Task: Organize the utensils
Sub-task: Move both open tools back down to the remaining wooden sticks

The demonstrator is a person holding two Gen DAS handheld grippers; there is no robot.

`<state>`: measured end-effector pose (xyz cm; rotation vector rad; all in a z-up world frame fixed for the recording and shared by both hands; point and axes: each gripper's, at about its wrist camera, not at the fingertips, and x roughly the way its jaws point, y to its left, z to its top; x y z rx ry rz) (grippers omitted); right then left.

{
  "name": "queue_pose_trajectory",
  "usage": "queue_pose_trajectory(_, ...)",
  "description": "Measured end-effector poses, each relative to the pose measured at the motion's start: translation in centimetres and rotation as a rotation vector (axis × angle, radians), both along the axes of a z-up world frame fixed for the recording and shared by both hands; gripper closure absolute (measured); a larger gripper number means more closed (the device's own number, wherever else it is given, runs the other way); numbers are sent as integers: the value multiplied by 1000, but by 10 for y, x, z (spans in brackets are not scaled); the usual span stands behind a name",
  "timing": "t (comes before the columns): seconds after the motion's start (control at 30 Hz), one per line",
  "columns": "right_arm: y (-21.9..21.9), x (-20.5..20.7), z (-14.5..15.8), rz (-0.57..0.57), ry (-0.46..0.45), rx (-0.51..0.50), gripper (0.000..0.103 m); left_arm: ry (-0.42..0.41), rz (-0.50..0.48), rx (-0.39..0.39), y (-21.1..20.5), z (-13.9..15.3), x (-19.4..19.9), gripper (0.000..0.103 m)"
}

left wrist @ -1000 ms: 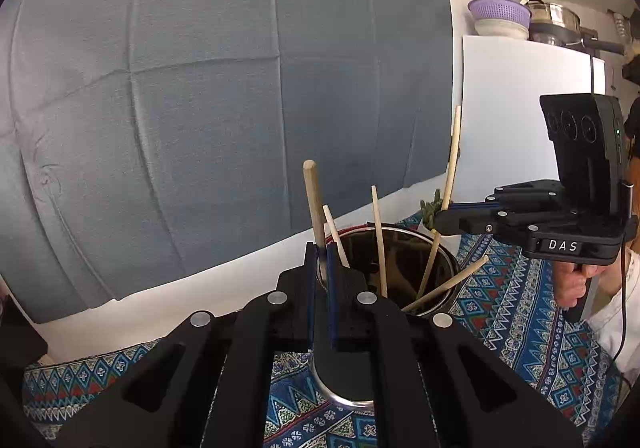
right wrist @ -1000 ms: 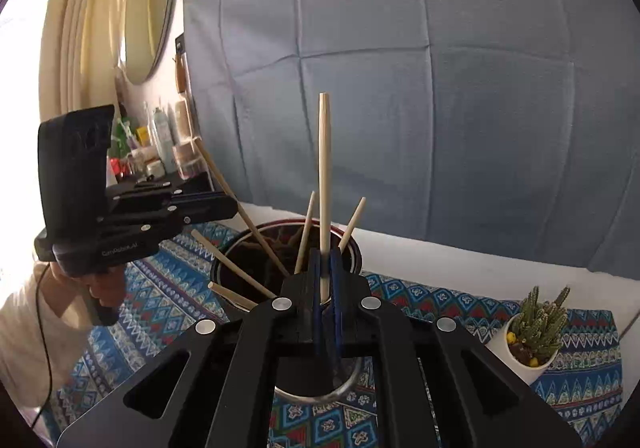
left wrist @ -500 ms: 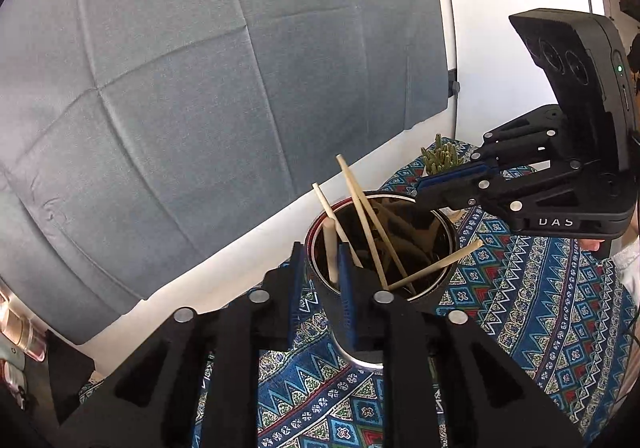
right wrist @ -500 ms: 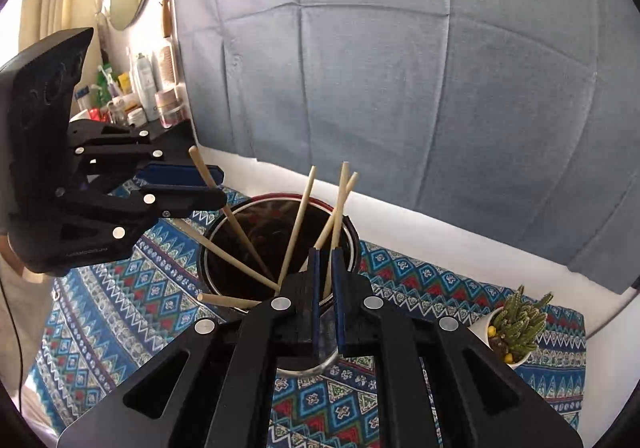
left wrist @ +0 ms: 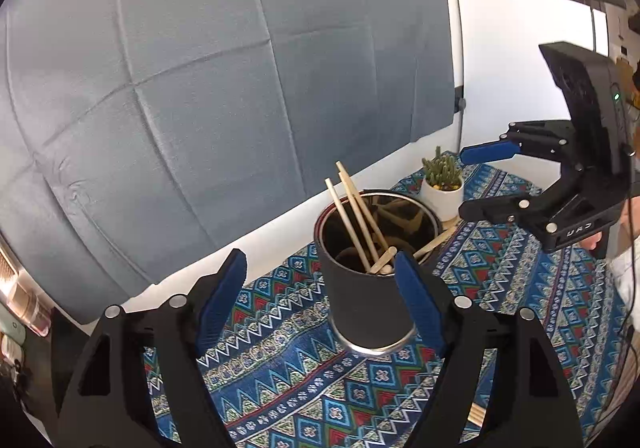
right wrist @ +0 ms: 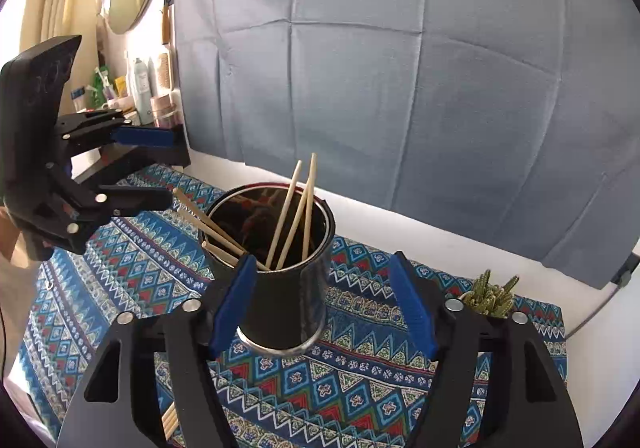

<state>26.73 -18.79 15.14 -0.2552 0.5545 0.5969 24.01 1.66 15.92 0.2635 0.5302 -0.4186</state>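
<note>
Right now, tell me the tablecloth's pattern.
Blue geometric bands on the tablecloth, with red, white and green; right wrist view.

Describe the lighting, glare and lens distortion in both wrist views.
Left wrist view: even daylight, fisheye bowing the grey backdrop and white cabinet, dark vignette corners, sharp metal utensil cup. Right wrist view: window side at left blown out behind the left gripper, reflections inside the cup, curved backdrop edges, chopsticks crisp.
</note>
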Motion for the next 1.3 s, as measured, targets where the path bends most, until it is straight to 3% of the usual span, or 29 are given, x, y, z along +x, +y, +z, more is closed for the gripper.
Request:
queue_pose_trajectory(0.1, -6, -9, 1, -12, -13, 12, 18, -34, 6, -27, 1, 3, -19, 16)
queue_pose_trajectory(0.23, -21, -26, -3, -29, -17, 62, 16, -12, 90, -92, 13, -3, -40, 8)
queue_pose_trajectory(0.33, -30, -40, -13, -38, -6, 90, 15, 56, 182, -128, 23, -20, -50, 6)
queue_pose_trajectory(0.57, -32, -73, -51, -16, 51, 49, 12, 167, 318, -180, 36, -71, -87, 6)
queue_pose_trajectory(0.9, -15, -124, -120, 32, 168, -74, 10, 326, 279, -91, 14, -140, -121, 6)
queue_pose_trajectory(1.3, -4, -162, -164, 93, 258, -113, 10, 414, 235, -96, -9, -177, -134, 6)
